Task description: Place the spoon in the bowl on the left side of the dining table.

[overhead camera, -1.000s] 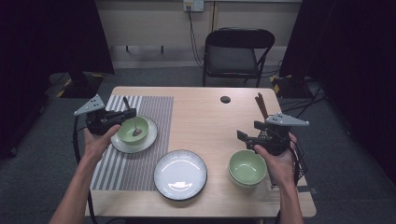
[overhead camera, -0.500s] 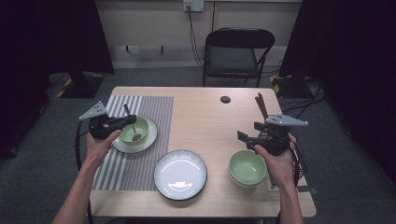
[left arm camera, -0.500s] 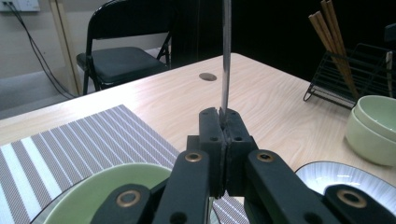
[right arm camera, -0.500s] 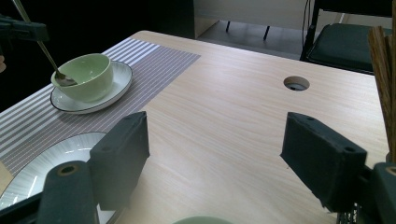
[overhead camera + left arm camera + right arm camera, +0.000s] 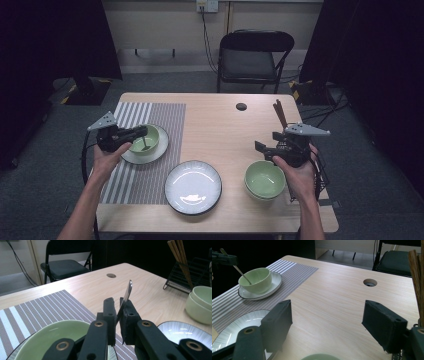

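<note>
A pale green bowl (image 5: 152,136) stands on a white saucer plate (image 5: 161,151) on the striped placemat (image 5: 160,112). A metal spoon (image 5: 144,145) leans in that bowl, handle up. My left gripper (image 5: 142,132) hovers at the bowl's left rim. In the left gripper view the spoon handle (image 5: 128,290) stands between the pads of my left gripper (image 5: 117,312), leaning on the right pad with a thin gap at the other. The jaws have just been opening. My right gripper (image 5: 265,147) is wide open above two stacked green bowls (image 5: 265,180), nothing between its jaws (image 5: 327,322).
A white ribbed plate (image 5: 193,187) lies at the front middle. A black wire rack with brown chopsticks (image 5: 280,116) stands at the table's right edge. A cable hole (image 5: 241,106) is at the back, a folding chair (image 5: 250,60) behind the table.
My left gripper has sunk towards the bowl with the spoon, whose tip now rests inside the bowl. The right gripper has stayed where it was.
</note>
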A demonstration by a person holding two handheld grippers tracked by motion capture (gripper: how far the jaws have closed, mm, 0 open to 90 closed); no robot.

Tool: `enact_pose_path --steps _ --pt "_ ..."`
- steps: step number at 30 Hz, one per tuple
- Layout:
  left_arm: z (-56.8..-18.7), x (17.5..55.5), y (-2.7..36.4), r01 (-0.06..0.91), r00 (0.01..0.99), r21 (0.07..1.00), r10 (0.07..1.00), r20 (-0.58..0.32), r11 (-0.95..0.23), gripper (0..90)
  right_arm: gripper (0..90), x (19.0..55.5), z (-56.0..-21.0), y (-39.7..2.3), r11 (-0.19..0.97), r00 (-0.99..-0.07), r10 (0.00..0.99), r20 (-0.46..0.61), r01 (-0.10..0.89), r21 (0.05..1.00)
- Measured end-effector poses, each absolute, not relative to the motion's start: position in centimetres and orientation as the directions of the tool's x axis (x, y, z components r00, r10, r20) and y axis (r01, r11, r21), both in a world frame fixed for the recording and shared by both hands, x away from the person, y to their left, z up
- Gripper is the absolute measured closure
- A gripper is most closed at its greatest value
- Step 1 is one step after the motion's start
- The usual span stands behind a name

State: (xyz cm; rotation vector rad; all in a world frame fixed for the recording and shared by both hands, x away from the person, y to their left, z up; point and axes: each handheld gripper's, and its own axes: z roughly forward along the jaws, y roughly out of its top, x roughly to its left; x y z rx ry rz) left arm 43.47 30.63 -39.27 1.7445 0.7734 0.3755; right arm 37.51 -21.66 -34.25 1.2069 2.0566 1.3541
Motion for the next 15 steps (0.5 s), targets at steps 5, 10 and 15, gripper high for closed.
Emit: enact_pose_path --steps 5,10,15 --pt "-39.4 43.0 30.9 0.309 0.741 0.940 0.657 -0.139 -0.149 83.6 23.0 37.5 -34.2 -21.7 0.158 -0.547 0.828 0.123 0.438 0.885" --pt "-39.3 42.4 31.0 0.303 0.741 0.937 0.661 -0.115 -0.176 83.6 23.0 37.6 -34.3 -21.6 0.159 -0.542 0.831 0.124 0.445 0.881" --pt "-39.2 42.0 31.2 0.299 0.737 0.936 0.669 -0.101 -0.188 84.4 23.0 37.5 -34.2 -21.6 0.157 -0.545 0.829 0.125 0.441 0.884"
